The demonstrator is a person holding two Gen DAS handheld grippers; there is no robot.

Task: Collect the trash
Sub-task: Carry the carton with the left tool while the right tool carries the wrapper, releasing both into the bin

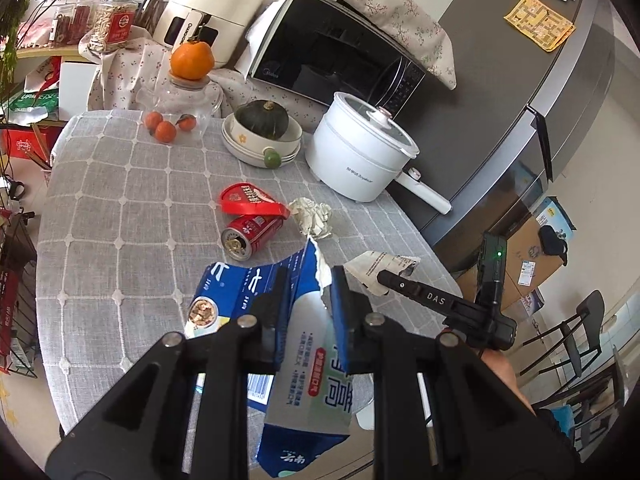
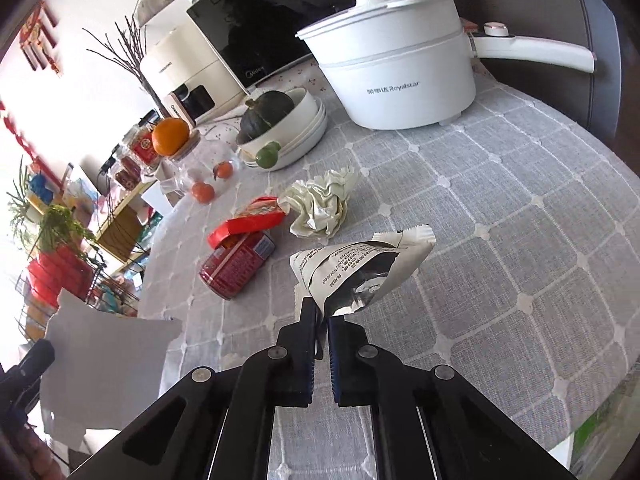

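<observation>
Gripping a torn blue-and-white carton [image 1: 288, 340], the left tongs [image 1: 306, 280] pinch it between both pads at 6 o'clock of the worktop [image 1: 120, 208]. Right tongs [image 2: 321, 320] are nearly closed on the corner of a printed wrapper [image 2: 360, 272], lifted off the cloth. Red can [image 1: 250, 234], on its side, with red lid [image 1: 250, 200] touching it at 12 o'clock; crumpled paper [image 1: 312, 216] just beside at 3 o'clock.

Grey checked tablecloth [image 1: 120, 216], grey fridge [image 1: 520, 92], bright daylight.
</observation>
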